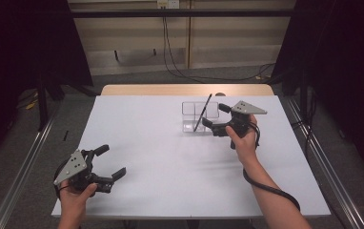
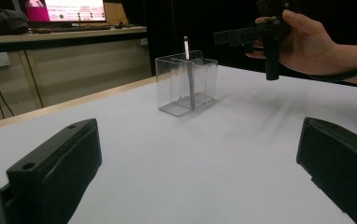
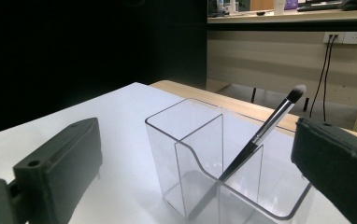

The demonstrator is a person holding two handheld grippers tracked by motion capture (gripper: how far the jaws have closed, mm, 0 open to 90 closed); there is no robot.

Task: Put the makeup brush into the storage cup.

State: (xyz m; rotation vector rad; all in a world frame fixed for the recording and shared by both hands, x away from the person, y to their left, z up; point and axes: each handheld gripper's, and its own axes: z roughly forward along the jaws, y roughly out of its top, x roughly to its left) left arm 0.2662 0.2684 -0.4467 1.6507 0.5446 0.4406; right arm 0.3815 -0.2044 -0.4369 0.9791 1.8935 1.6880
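Note:
A clear plastic organizer (image 1: 189, 109) with several compartments stands on the white table (image 1: 170, 167), right of centre. A makeup brush (image 1: 203, 112) leans in it, bristles up. My right gripper (image 1: 214, 115) hovers just right of the organizer, open, with nothing between its jaws. The right gripper view looks between the jaws of the right gripper (image 3: 195, 172) at the organizer (image 3: 186, 126) and the brush (image 3: 265, 130), which touches neither pad. My left gripper (image 1: 112, 161) rests open near the front left corner, far from the organizer (image 2: 172, 84) and brush (image 2: 189, 70).
A wooden edge (image 1: 185, 89) runs along the table's far side. Cables (image 1: 180, 67) lie on the floor beyond it. Metal rails (image 1: 23, 171) flank the table. In the left gripper view the person's hand with the right gripper (image 2: 242, 35) hangs above the organizer.

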